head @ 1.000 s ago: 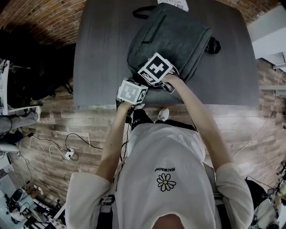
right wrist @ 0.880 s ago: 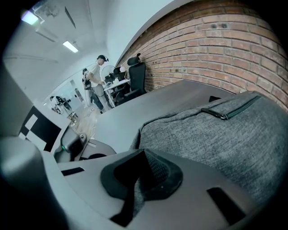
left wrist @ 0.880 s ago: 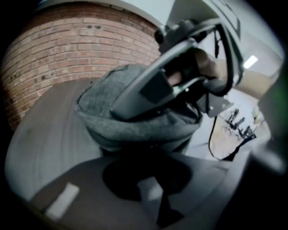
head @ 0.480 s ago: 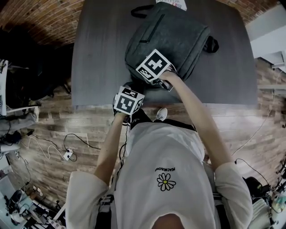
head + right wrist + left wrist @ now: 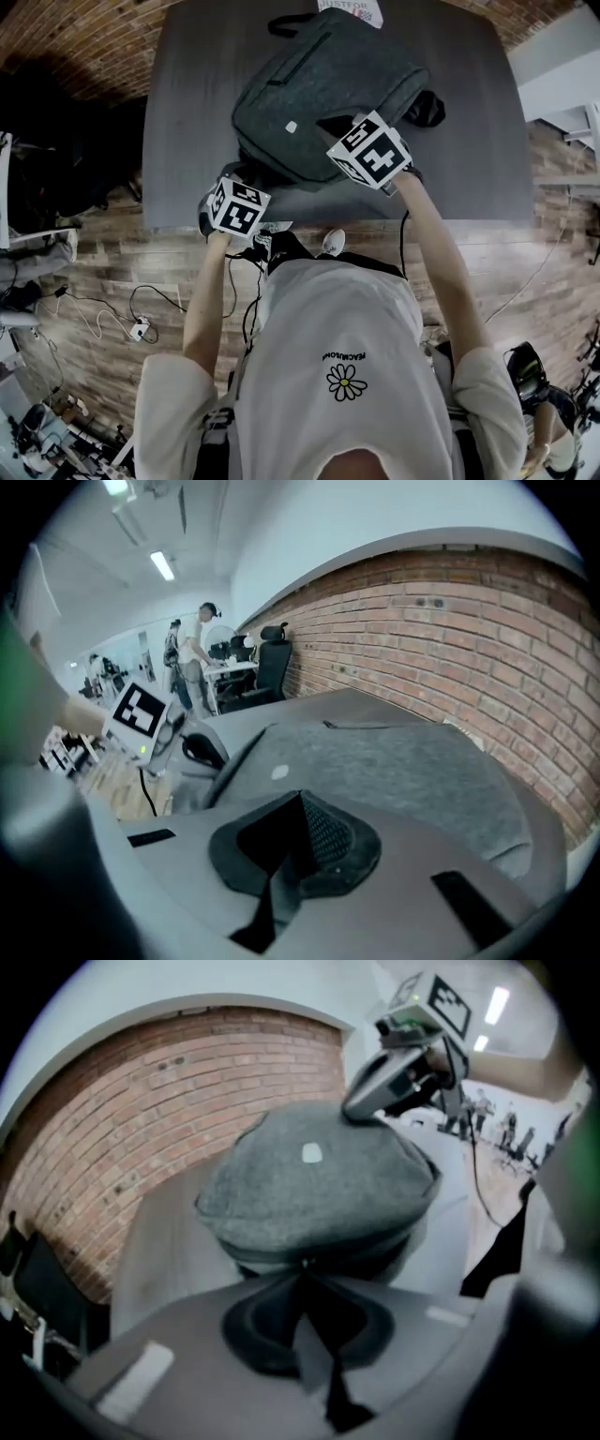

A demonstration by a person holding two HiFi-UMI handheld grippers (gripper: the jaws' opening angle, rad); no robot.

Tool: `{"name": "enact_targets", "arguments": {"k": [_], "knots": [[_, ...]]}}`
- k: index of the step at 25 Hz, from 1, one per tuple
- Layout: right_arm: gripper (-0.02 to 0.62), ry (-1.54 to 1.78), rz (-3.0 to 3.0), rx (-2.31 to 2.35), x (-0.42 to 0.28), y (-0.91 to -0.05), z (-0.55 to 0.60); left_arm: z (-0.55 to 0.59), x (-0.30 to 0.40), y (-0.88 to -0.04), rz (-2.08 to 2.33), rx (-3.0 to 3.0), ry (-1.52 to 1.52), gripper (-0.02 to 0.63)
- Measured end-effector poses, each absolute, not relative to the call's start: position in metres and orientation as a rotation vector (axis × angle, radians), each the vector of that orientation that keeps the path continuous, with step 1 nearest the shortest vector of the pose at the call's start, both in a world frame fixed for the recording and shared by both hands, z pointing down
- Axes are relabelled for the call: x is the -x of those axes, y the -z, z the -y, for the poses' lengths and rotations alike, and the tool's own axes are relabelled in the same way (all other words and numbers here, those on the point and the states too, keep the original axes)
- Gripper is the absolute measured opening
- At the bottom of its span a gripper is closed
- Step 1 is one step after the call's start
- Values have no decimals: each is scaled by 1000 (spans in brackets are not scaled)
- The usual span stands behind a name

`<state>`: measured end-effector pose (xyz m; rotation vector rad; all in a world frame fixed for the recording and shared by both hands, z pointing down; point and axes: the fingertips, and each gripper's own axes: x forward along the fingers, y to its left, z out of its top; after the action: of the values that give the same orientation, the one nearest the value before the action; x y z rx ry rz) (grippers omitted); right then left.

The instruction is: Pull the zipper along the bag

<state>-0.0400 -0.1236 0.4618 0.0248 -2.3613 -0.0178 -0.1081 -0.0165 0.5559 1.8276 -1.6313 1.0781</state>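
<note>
A grey felt backpack (image 5: 319,84) lies on the dark table (image 5: 187,94). My left gripper (image 5: 232,183) is at the bag's near-left end. In the left gripper view its jaws (image 5: 302,1274) are shut, tips pinching the bag's edge at the zip seam. My right gripper (image 5: 336,127) is at the near-right part of the bag, shut, its tip (image 5: 361,1110) on the raised top of the backpack (image 5: 309,1194). The zipper pull is hidden between its pads (image 5: 328,836). The right gripper view shows the backpack (image 5: 403,761) and the left gripper (image 5: 202,752) at its far end.
A white printed sheet (image 5: 352,7) lies at the table's far edge behind the bag. A brick wall (image 5: 141,1138) runs behind the table. Cables (image 5: 141,319) trail over the wooden floor on my left. People and desks (image 5: 197,658) stand far back in the room.
The right gripper has moved right along the bag's near side and risen. The left gripper has shifted left to the bag's corner. The bag has turned and slid a little left.
</note>
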Motion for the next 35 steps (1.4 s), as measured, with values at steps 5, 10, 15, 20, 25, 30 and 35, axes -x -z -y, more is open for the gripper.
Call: {"name": "enact_targets", "arguments": {"k": [5,10,15,20,25,30,35], "knots": [[2,-118,2416,9,53,-467,120,3,189,-554,1672,-1645,-1241,6],[0,-189,2408,-23,72,-482,114,-14,189,-561,1363,-1722,-1352,6],[0,-301,2374,-55,79,-493,116,-31,151,-557,933,-1822,-1007,8],[0,-316,2377,-115,80,-498,120,-31,113,-558,914,-1858,-880,6],[0,-313,2364,-108,81,-499,119,-41,82,-552,820,-1906,-916,6],[0,-289,2366,-106,80,-497,120,-48,91,-547,820,-1888,-1209,5],[0,-290,2369,-103,81,-497,120,-49,95,-538,719,-1872,-1428,5]]}}
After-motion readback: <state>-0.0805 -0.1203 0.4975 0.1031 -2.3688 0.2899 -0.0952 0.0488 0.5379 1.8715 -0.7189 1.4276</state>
